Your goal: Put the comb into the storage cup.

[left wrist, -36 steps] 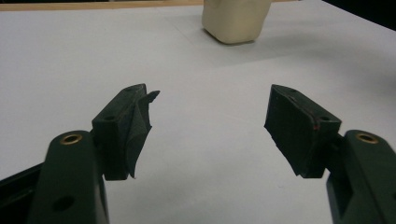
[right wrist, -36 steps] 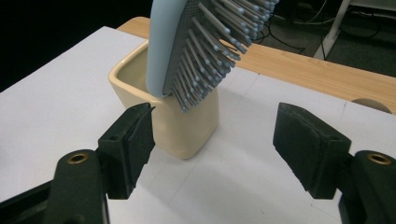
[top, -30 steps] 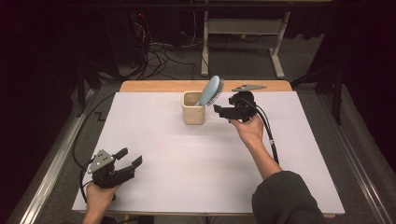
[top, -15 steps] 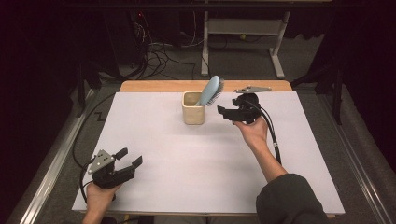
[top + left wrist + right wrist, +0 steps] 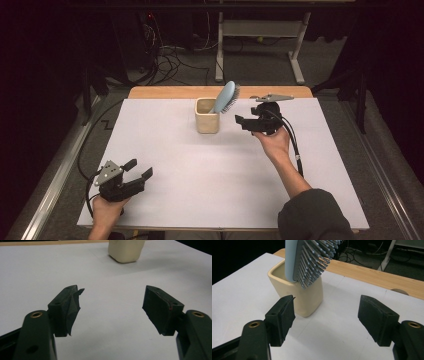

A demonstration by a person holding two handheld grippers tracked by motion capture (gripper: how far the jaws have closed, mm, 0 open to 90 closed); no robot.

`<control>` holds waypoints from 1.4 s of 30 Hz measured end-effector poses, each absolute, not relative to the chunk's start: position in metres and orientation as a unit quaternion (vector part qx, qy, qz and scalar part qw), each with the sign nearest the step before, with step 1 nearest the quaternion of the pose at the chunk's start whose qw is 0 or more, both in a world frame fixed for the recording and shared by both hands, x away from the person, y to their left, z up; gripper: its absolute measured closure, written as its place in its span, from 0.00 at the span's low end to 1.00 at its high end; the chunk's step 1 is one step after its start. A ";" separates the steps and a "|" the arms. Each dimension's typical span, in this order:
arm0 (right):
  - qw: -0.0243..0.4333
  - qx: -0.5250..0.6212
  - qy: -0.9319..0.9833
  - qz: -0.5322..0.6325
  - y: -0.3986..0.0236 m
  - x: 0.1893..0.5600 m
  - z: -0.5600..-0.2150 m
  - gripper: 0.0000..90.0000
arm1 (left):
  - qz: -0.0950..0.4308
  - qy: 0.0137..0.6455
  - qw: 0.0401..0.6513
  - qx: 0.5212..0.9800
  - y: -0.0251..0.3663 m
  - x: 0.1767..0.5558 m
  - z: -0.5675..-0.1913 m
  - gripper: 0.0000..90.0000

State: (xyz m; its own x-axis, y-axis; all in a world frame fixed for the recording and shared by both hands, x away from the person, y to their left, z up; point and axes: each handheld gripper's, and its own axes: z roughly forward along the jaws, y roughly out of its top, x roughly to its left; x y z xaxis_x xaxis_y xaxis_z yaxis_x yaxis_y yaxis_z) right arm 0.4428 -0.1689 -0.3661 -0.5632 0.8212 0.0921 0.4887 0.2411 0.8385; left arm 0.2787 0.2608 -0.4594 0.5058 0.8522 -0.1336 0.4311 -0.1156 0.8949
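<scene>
My right hand-held gripper hangs just above the surface near its far edge, a little right of the middle, pointing toward the cream cup. Its jaws stand apart with nothing between them — in the right gripper view the gap frames bare white surface, with the cup just beyond the left jaw and not touching it. The hairbrush stands in that cup handle-down, its pale blue head leaning out over the rim toward my right hand-held gripper, bristles facing that side. Cup and brush sit close to the far edge, roughly at its middle, just in front of the strip of bare wood that shows there.

My left hand-held gripper rests low near the near left corner, well apart from the cup. Its jaws are open too and empty — the left gripper view looks between them across bare white surface to the base of the cup far off. The cable from the right one trails back along my forearm toward the near edge.
</scene>
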 end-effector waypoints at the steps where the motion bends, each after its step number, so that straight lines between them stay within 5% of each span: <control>1: 0.188 0.428 0.765 0.443 -0.170 0.443 -0.366 0.33 | 0.214 0.449 0.491 0.715 0.261 0.279 -0.459 0.34; 42: 0.196 0.434 0.755 0.450 -0.202 0.422 -0.369 0.33 | 0.212 0.457 0.494 0.708 0.259 0.279 -0.460 0.29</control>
State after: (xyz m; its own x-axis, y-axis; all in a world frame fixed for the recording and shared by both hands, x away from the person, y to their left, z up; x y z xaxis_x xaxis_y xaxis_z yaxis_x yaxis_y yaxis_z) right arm 0.4224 -0.2017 -0.3689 -0.5470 0.8318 0.0938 0.4782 0.2185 0.8506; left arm 0.2788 0.2589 -0.4596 0.4929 0.8570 -0.1506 0.4370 -0.0941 0.8945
